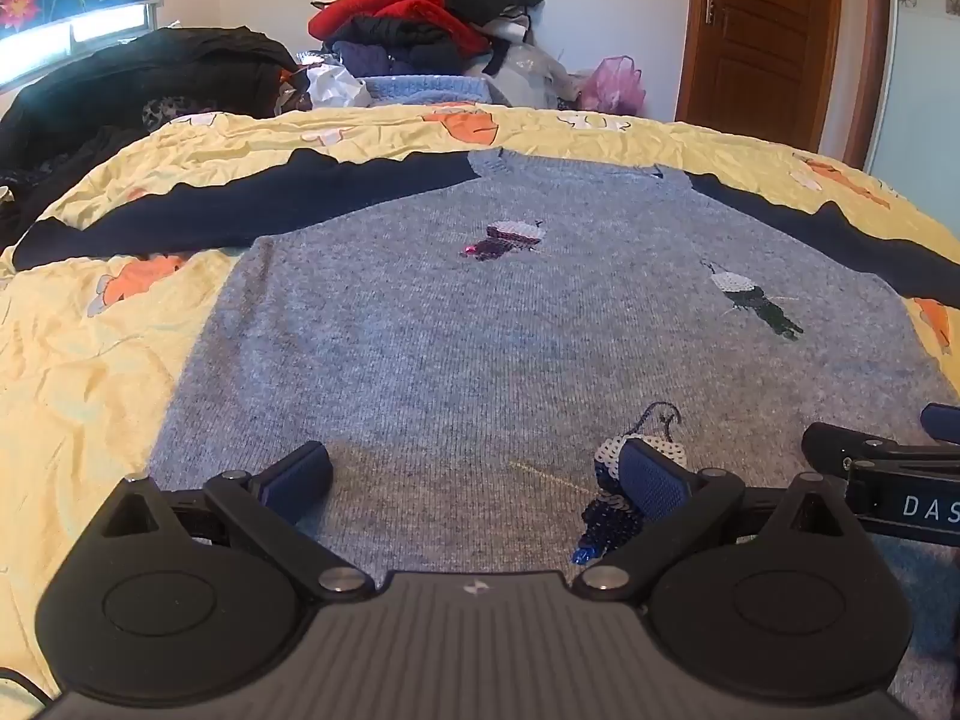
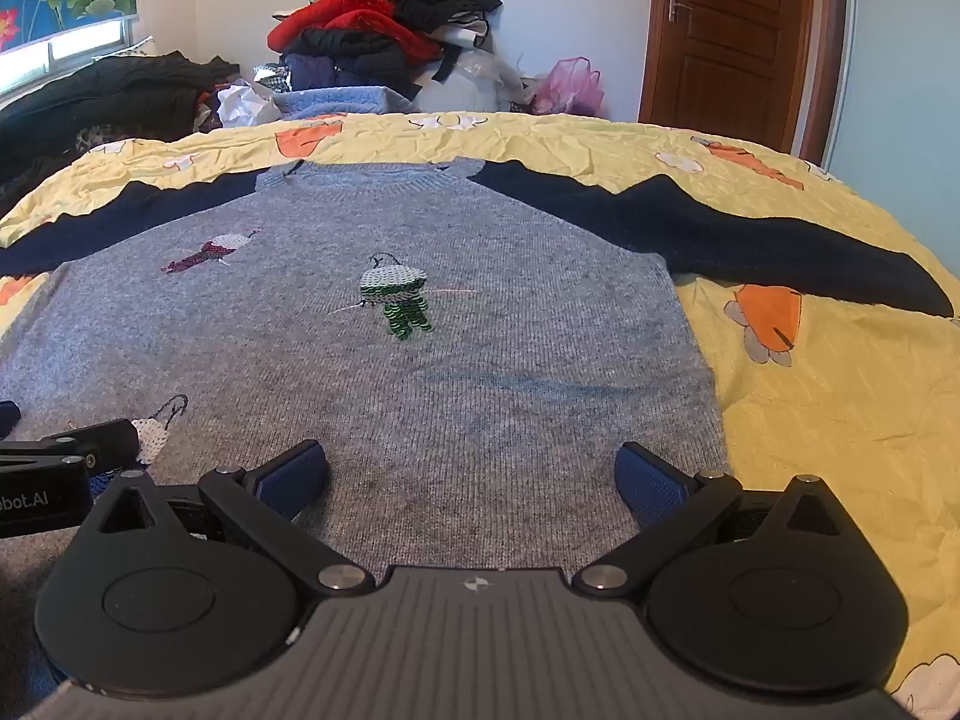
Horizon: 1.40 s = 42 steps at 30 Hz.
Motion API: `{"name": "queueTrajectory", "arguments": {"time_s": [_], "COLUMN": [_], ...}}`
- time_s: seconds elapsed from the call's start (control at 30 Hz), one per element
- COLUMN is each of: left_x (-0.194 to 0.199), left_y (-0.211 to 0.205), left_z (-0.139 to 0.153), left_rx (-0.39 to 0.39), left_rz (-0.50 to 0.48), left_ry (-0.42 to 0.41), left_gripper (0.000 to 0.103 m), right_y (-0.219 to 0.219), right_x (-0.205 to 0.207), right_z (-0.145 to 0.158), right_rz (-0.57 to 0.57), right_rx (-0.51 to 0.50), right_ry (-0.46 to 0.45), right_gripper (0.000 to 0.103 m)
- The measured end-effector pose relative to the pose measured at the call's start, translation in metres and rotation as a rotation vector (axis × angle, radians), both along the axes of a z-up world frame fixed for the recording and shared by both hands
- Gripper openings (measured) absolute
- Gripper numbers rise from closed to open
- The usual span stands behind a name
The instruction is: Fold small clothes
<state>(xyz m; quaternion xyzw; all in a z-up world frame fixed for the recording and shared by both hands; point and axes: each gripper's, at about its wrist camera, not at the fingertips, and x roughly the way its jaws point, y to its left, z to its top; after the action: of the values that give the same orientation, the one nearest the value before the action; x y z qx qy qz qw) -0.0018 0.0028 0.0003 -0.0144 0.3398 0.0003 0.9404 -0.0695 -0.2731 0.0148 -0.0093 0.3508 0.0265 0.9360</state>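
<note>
A small grey knit sweater (image 1: 480, 324) (image 2: 372, 384) with dark navy sleeves (image 1: 252, 204) (image 2: 750, 240) lies spread flat, front up, on the yellow bedspread (image 1: 78, 360) (image 2: 840, 396). Sequin figures decorate its chest. My left gripper (image 1: 477, 477) hovers open over the lower left part of the sweater, nothing between its blue pads. My right gripper (image 2: 474, 477) hovers open over the lower right part, near the hem corner, also empty. Each gripper shows at the edge of the other's view.
A heap of red and black clothes (image 1: 420, 18) (image 2: 372, 24) is piled behind the bed. Dark garments (image 1: 138, 84) lie at the far left by the window. A brown door (image 2: 738, 30) stands at the back right. The bedspread shows bare on both sides of the sweater.
</note>
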Motion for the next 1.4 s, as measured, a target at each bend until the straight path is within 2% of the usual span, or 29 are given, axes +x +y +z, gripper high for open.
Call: {"name": "queueTrajectory", "arguments": {"time_s": [0.33,1.4], "left_x": [0.0063,0.0029], "left_y": [0.0002,0.0002], "left_z": [0.0005,0.0009], "left_rx": [0.021,0.019], "left_rz": [-0.022,-0.031], "left_ry": [0.037,0.034], "left_gripper": [0.103,0.103], "right_y": [0.0,0.0], "right_x": [-0.0001,-0.0005], "right_z": [0.0001,0.0002], "right_rz": [0.0,0.0], "right_rx": [0.0,-0.001], "right_ry": [0.0,0.0], "right_gripper": [0.103,0.103]}}
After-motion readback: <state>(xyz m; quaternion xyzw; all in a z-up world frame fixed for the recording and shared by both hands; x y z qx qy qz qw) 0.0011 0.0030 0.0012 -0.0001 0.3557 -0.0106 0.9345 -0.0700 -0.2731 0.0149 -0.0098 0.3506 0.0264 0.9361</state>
